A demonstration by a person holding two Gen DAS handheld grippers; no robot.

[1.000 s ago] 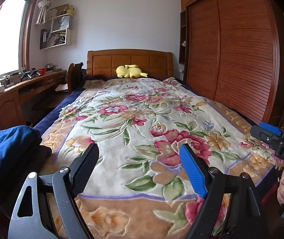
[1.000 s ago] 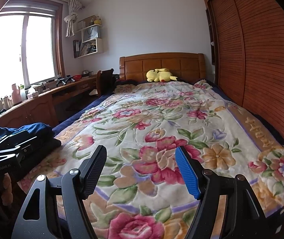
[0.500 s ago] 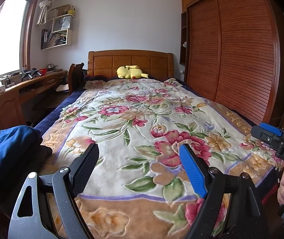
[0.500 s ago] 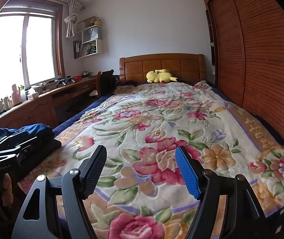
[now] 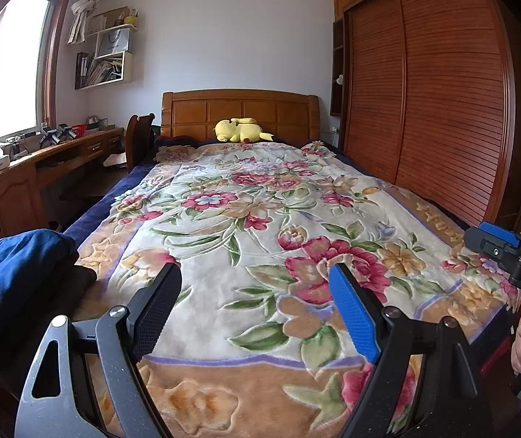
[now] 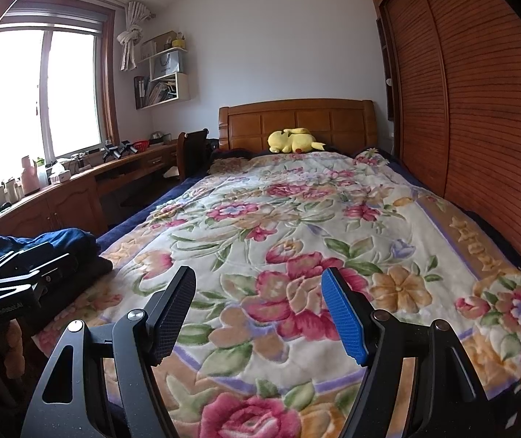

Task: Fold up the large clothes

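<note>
Both grippers hang with jaws spread and empty; the blue garment (image 5: 12, 266) lies left of the floral blanket (image 5: 260, 219), nearer the left gripper (image 5: 256, 314) than the right gripper (image 6: 260, 314).

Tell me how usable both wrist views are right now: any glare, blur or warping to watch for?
Left wrist view: sharp, window blown out at the left edge, wardrobe lines bowed by the fisheye, blue clothes in dim shadow. Right wrist view: also sharp, window glare much larger and washing out the desk items, corners vignetted; floral blanket evenly lit.
</note>
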